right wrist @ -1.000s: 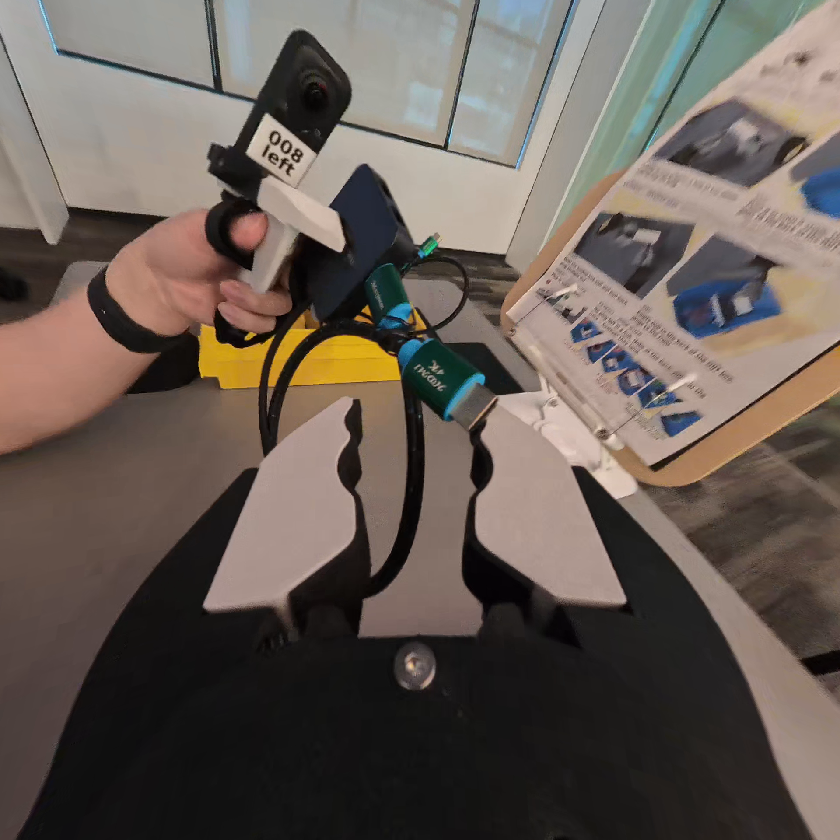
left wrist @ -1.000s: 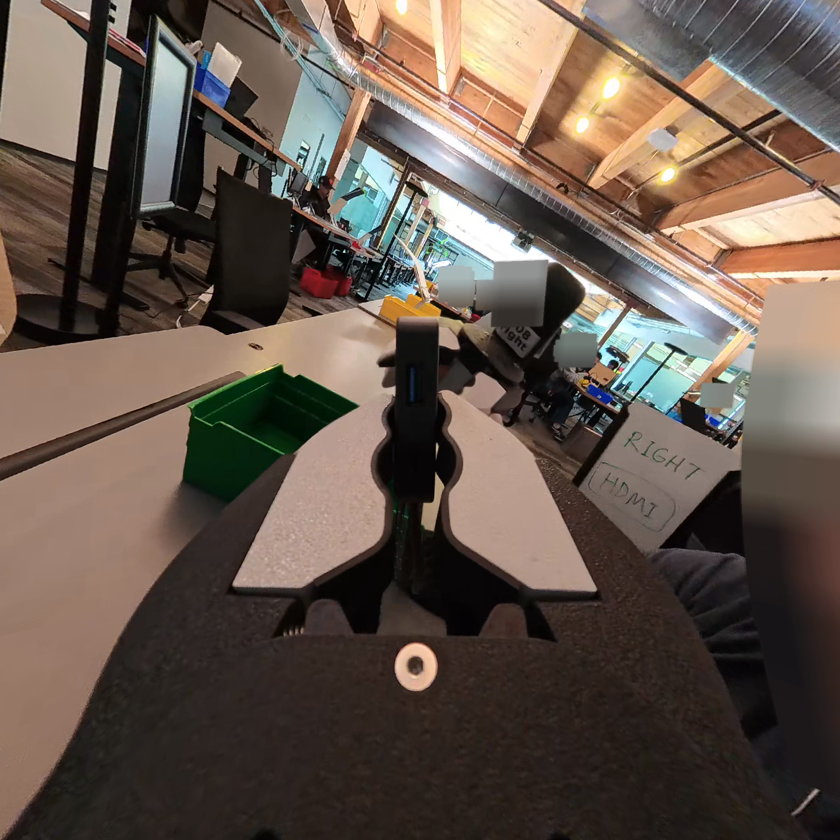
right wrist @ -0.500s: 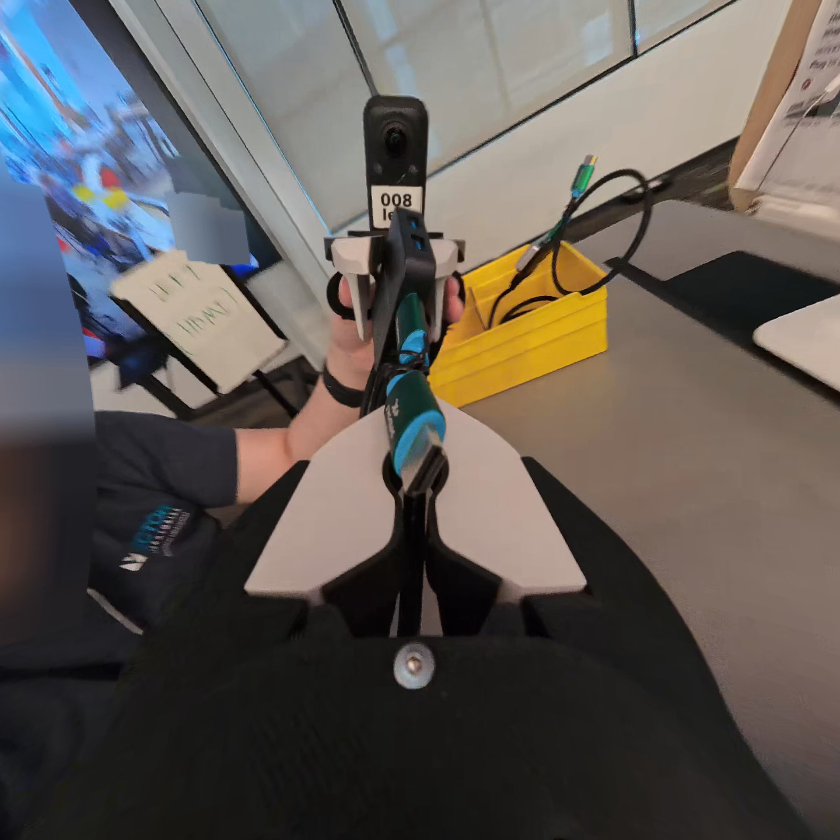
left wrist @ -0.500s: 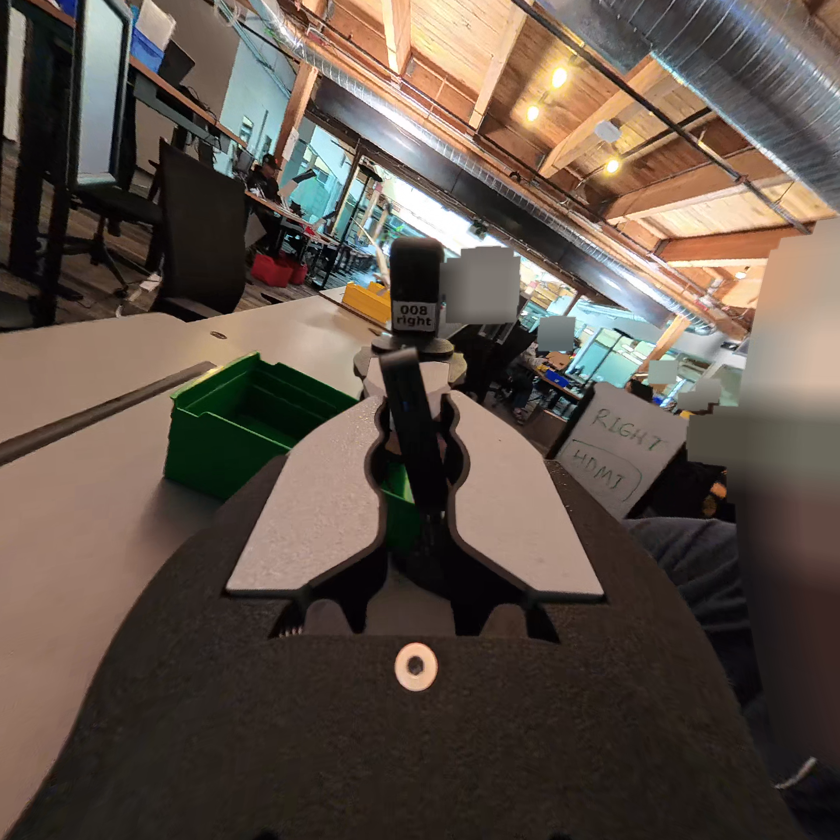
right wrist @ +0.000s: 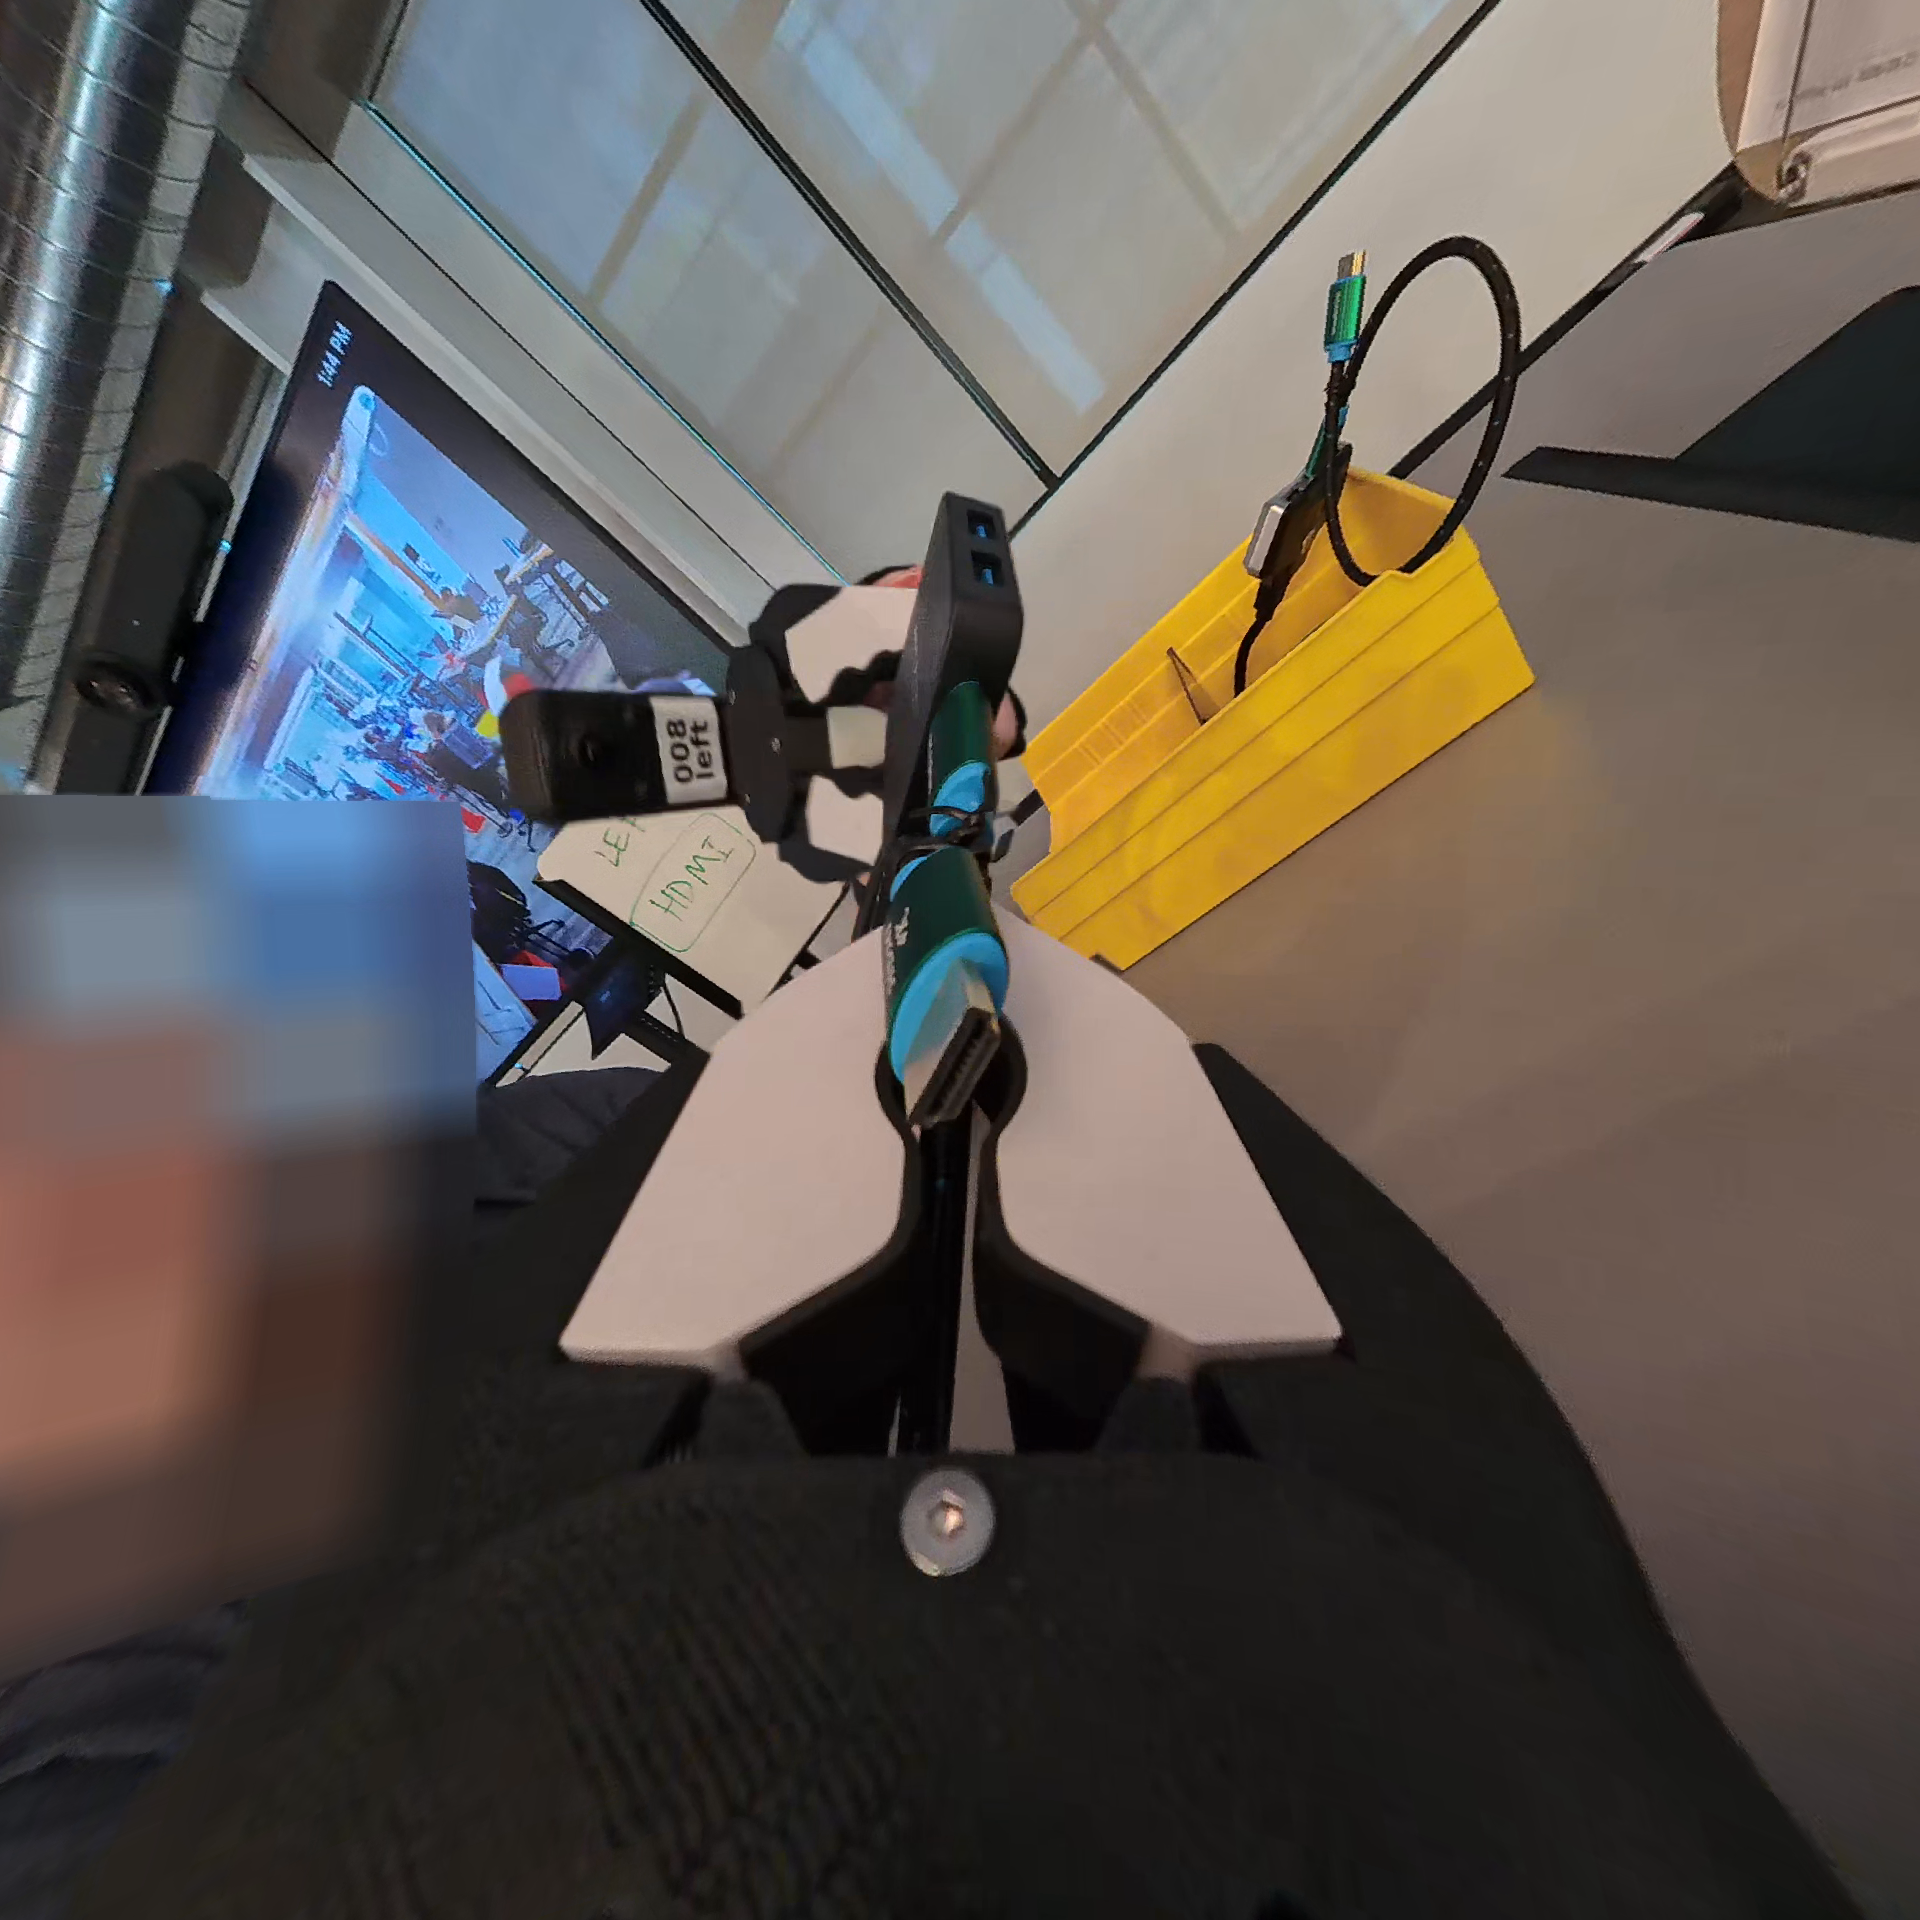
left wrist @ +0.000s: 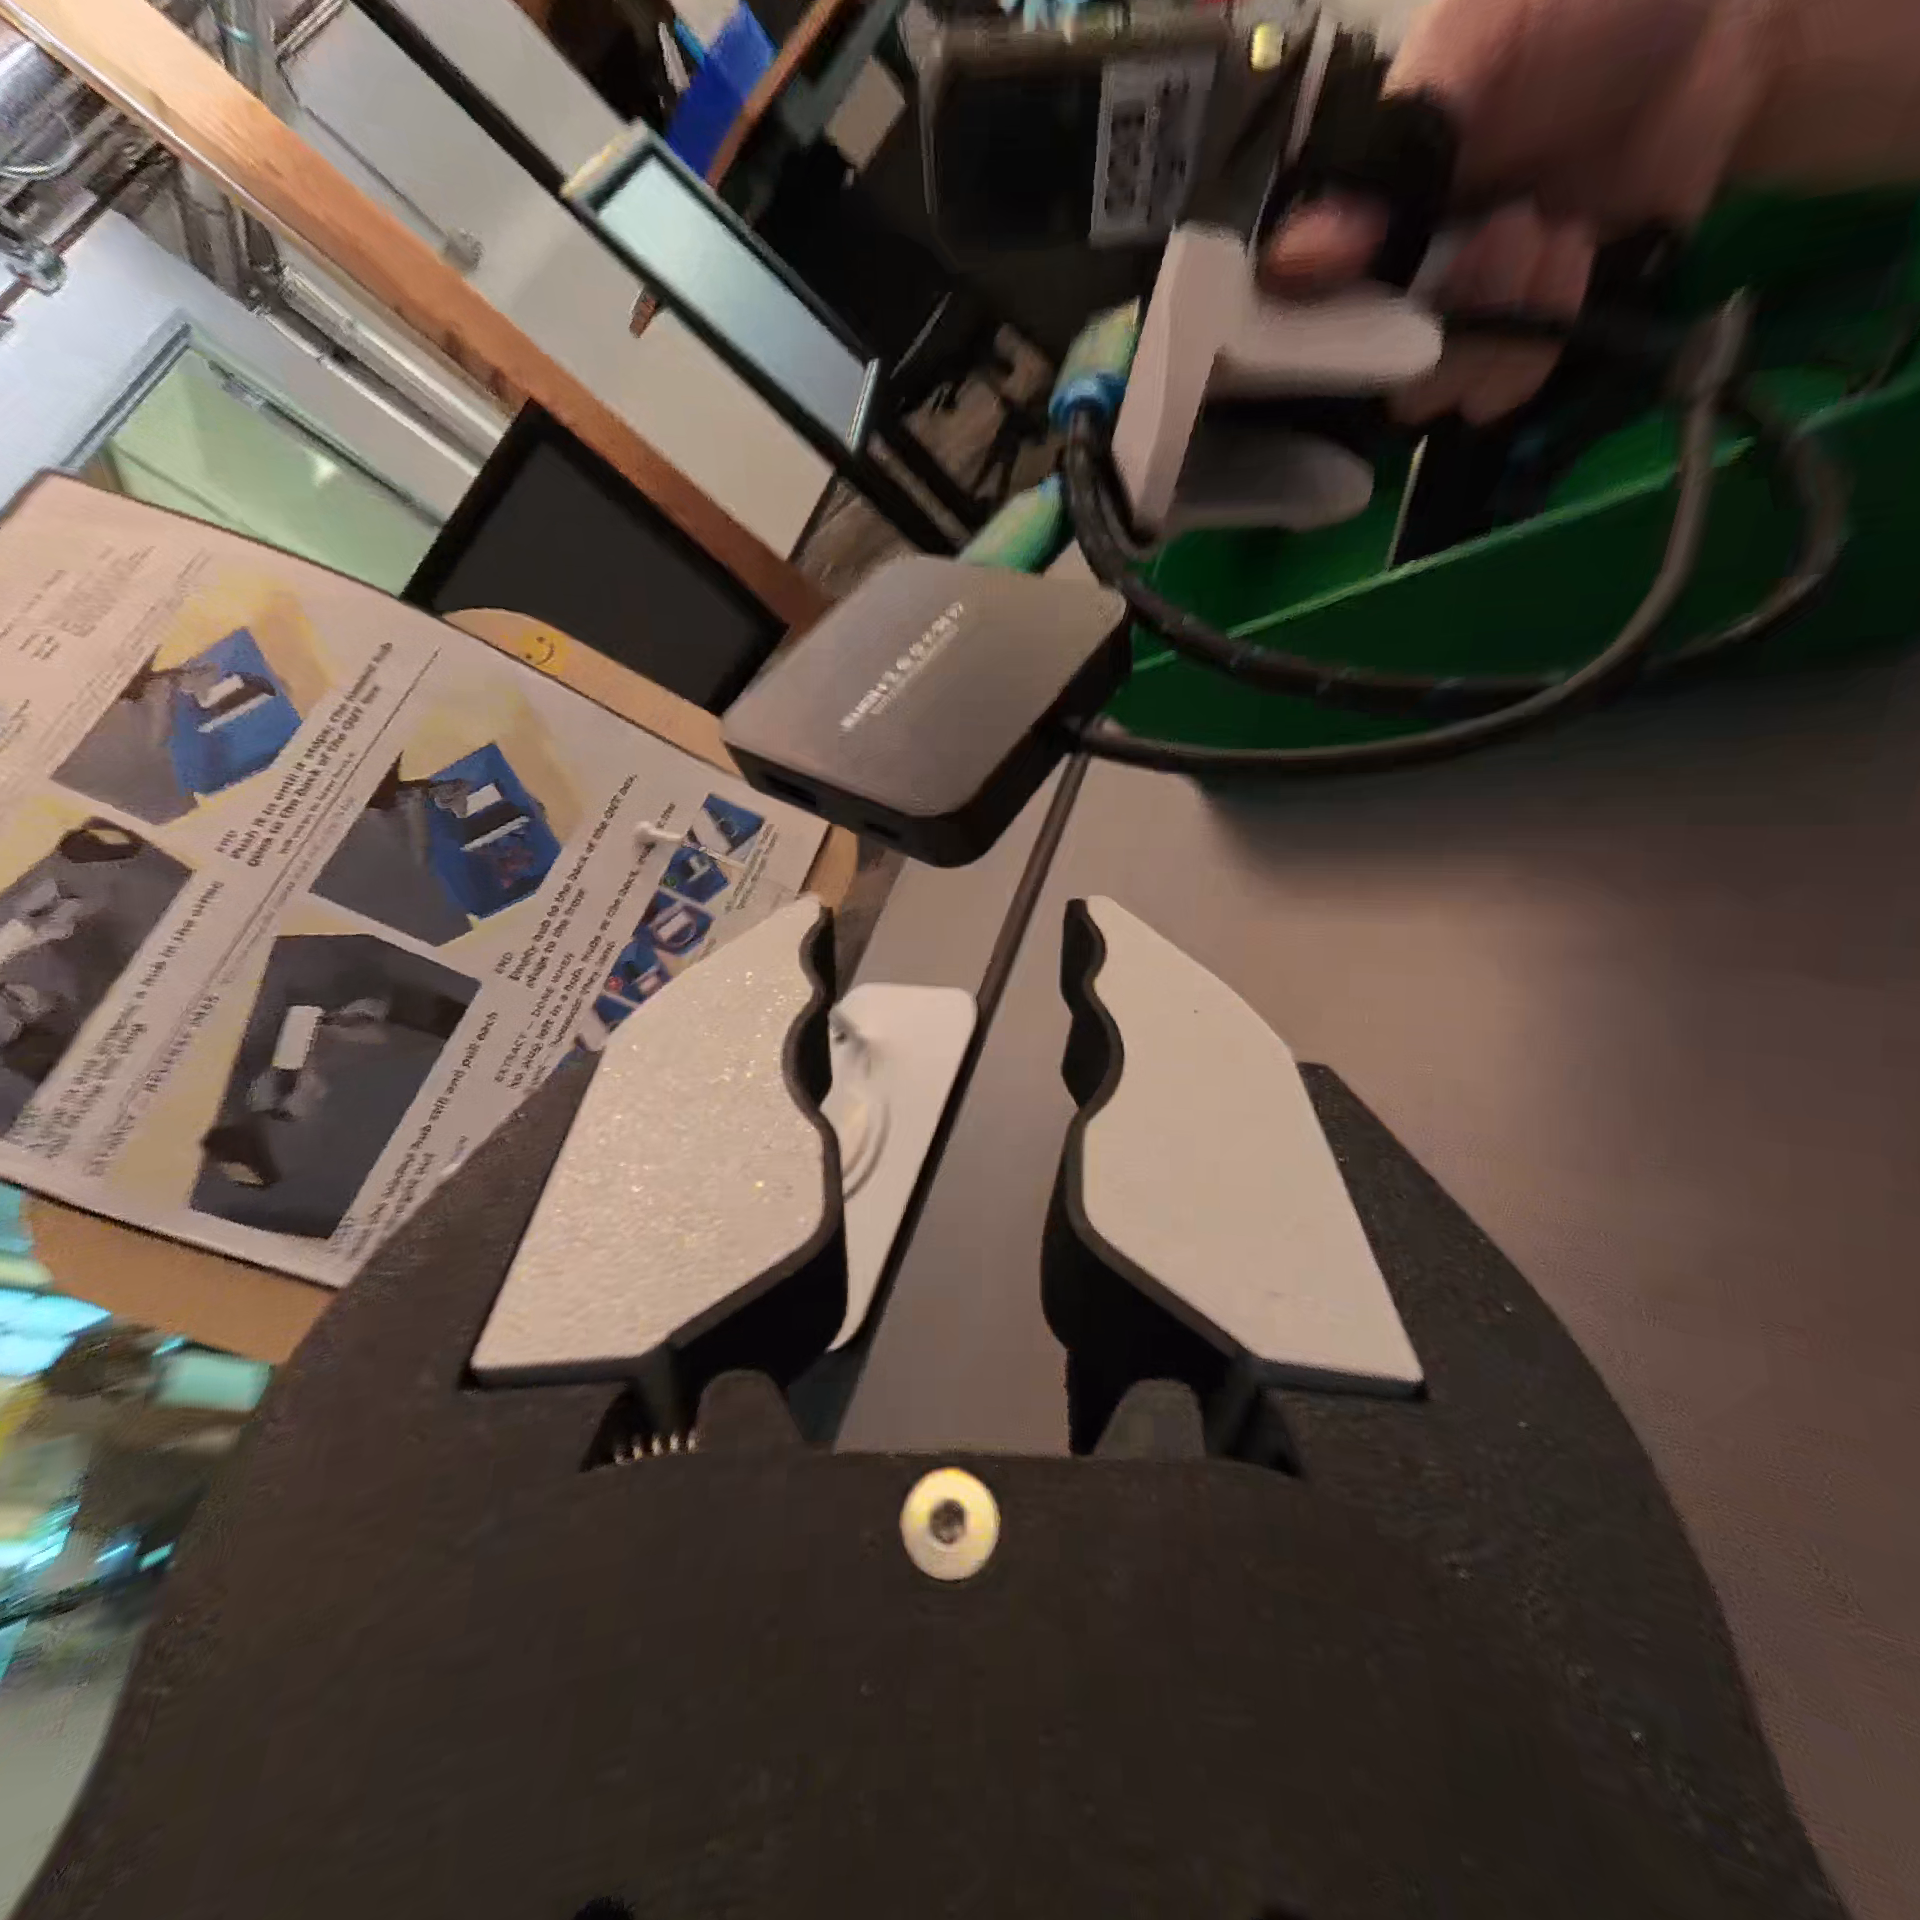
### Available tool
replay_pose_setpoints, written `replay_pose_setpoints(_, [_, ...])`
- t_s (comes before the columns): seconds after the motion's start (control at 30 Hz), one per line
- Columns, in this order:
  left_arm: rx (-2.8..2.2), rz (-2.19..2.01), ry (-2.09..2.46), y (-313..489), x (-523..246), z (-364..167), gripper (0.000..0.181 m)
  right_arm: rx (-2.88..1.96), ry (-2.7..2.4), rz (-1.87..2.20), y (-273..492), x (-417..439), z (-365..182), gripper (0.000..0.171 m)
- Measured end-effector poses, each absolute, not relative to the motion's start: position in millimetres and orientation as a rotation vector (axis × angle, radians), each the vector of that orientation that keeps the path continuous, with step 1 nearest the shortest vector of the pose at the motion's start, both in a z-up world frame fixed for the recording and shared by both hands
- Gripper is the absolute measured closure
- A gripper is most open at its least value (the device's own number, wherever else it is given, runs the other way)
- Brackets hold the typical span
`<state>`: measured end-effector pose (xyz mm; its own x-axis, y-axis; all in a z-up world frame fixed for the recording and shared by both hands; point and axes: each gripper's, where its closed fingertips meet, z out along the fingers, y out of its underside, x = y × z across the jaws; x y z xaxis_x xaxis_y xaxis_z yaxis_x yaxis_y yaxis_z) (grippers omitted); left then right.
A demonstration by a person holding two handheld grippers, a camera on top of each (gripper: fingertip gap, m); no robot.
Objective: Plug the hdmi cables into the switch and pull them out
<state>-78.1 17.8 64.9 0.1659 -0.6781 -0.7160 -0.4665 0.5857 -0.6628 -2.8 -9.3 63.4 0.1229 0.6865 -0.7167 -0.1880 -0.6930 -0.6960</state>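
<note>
Half a second ago the left gripper (left wrist: 945, 914) was clamped on the switch (left wrist: 925, 707). Now its fingers stand wide apart with nothing between them, and its camera has swung round to face a printed instruction sheet (left wrist: 312, 883), which lies beyond the left finger.

The switch, a flat black box, hangs in the air just ahead of the fingertips. It is tilted, with two ports on the edge nearest them. Black leads run from its far side up and to the right, toward a blurred hand and the other tool, in front of a green bin (left wrist: 1455, 603). Grey table (left wrist: 1558, 1143) shows under and to the right of the right finger.

The right gripper (right wrist: 943, 940) is closed tight on an hdmi cable (right wrist: 940, 1247), which runs down the slit between its fingers. The free plug (right wrist: 935, 966), green with a blue collar, lies over the fingertips with its metal end pointing back at the camera. Straight ahead of the tips, a second green plug (right wrist: 961, 727) sits in the switch's lower end. From here the switch stands against the far left tool, and I cannot tell whether they touch. A yellow bin (right wrist: 1299, 769) with another looped cable sits beyond the right finger.
</note>
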Motion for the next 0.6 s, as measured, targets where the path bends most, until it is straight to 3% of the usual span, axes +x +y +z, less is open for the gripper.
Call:
replay_pose_setpoints(0.3, [-0.843, 0.135, 1.414, 26, -60, 63, 0.123, -1.79, -0.436, 1.719, -9, -7, 56, 0.169])
replay_pose_setpoints(0.6, [-0.724, 0.329, 1.443, 25, -49, 52, 0.133, -1.848, -0.344, 1.77, -6, -9, 52, 0.169])
